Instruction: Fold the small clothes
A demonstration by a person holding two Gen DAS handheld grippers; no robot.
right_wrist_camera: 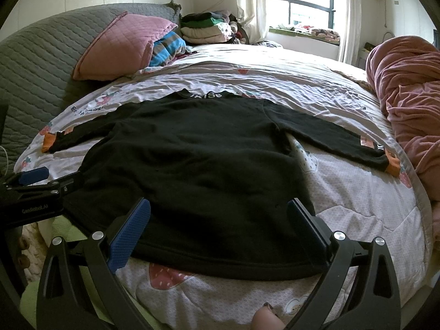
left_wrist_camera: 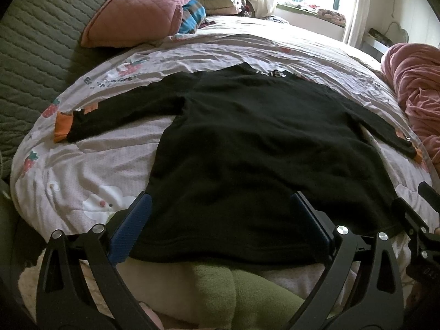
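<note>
A black long-sleeved shirt (left_wrist_camera: 247, 143) (right_wrist_camera: 198, 165) lies flat on the strawberry-print bed cover (left_wrist_camera: 82, 181) (right_wrist_camera: 357, 214). Its sleeves are spread out, with orange cuffs (left_wrist_camera: 62, 126) (right_wrist_camera: 393, 165), and white lettering shows at the far collar. My left gripper (left_wrist_camera: 222, 217) is open at the near left part of the hem, its blue-padded fingers (left_wrist_camera: 134, 225) wide apart over the cloth and holding nothing. It also shows at the left edge of the right wrist view as left gripper (right_wrist_camera: 49, 180). My right gripper (right_wrist_camera: 220, 220) is open at the near right part of the hem, with the cloth between its jaws ungripped.
A pink pillow (right_wrist_camera: 123, 46) leans on the grey quilted headboard (right_wrist_camera: 41, 63). A stack of folded clothes (right_wrist_camera: 209, 27) sits at the far side near the window. A pink blanket (right_wrist_camera: 407, 96) is bunched along the right. Green fabric (left_wrist_camera: 247, 297) lies at the near edge.
</note>
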